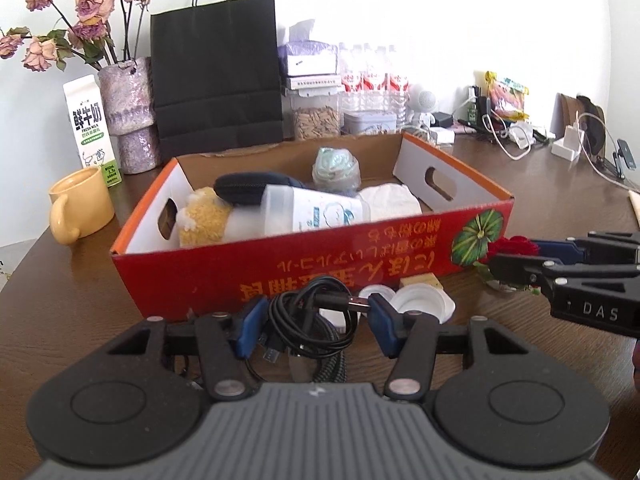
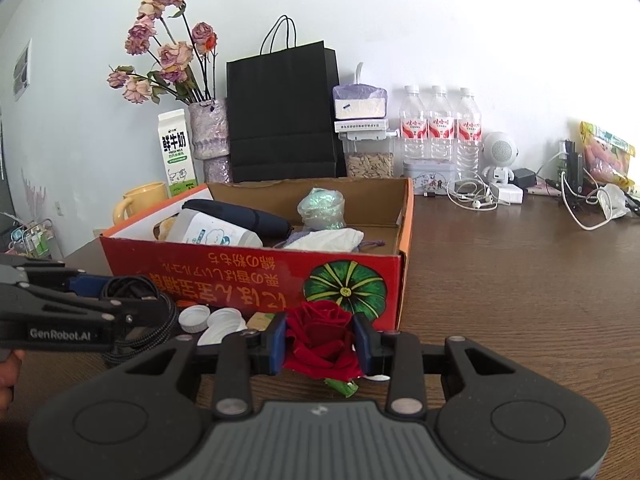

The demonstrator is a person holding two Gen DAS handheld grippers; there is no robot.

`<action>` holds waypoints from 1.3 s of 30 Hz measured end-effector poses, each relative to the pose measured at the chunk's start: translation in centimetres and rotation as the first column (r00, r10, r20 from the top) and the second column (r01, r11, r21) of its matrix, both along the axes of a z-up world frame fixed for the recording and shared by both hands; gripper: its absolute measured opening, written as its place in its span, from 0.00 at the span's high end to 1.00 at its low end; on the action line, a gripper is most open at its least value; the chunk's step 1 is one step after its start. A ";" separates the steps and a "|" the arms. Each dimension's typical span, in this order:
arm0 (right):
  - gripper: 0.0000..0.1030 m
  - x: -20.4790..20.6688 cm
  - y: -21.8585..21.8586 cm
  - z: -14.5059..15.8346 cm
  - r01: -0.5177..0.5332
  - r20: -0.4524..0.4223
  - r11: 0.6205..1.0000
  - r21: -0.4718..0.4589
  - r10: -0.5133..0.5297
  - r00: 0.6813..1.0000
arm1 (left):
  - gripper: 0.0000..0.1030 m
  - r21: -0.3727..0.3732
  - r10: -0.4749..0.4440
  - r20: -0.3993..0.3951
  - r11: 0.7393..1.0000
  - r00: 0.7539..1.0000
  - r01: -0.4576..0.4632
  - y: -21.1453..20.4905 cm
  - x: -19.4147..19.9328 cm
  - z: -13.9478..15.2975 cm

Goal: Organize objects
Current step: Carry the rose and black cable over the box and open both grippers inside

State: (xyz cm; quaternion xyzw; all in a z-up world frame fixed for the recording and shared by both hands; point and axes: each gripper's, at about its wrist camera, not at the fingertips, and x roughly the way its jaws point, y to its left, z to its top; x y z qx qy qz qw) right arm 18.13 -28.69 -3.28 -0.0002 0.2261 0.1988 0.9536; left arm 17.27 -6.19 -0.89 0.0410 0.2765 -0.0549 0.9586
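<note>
A red cardboard box (image 1: 280, 268) stands on the wooden table, also in the right wrist view (image 2: 248, 272). It holds a white bottle (image 1: 316, 214), a dark pouch (image 1: 248, 192), a yellow plush (image 1: 204, 220), a green bundle (image 1: 334, 168) and a white cloth (image 1: 390, 202). My left gripper (image 1: 314, 326) is shut on a coiled black cable (image 1: 308, 320) in front of the box. My right gripper (image 2: 320, 344) is shut on a red rose (image 2: 320, 336), also seen from the left wrist view (image 1: 512, 246), near the box's right front corner.
White bottle caps (image 1: 420, 300) and a small tan block (image 1: 422, 282) lie by the box front. A yellow mug (image 1: 80, 208), milk carton (image 1: 92, 128), flower vase (image 1: 128, 108), black paper bag (image 1: 216, 76), water bottles (image 2: 440, 128) and chargers with cables (image 2: 576, 196) line the back.
</note>
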 end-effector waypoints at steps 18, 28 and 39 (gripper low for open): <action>0.68 2.5 4.2 4.9 -0.050 0.144 0.997 -0.055 0.058 0.988 | 0.45 -0.099 0.034 0.124 0.995 0.992 -0.021 1.2 3.3 4.8; 0.68 6.2 6.1 6.3 -0.046 0.176 0.998 -0.048 0.053 0.983 | 0.45 -0.137 0.057 0.161 0.990 0.985 -0.035 1.3 7.3 6.3; 0.68 11.6 6.8 4.8 0.008 0.156 1.000 -0.020 -0.005 0.988 | 0.45 -0.167 0.079 0.137 0.984 0.987 -0.055 1.0 12.9 5.2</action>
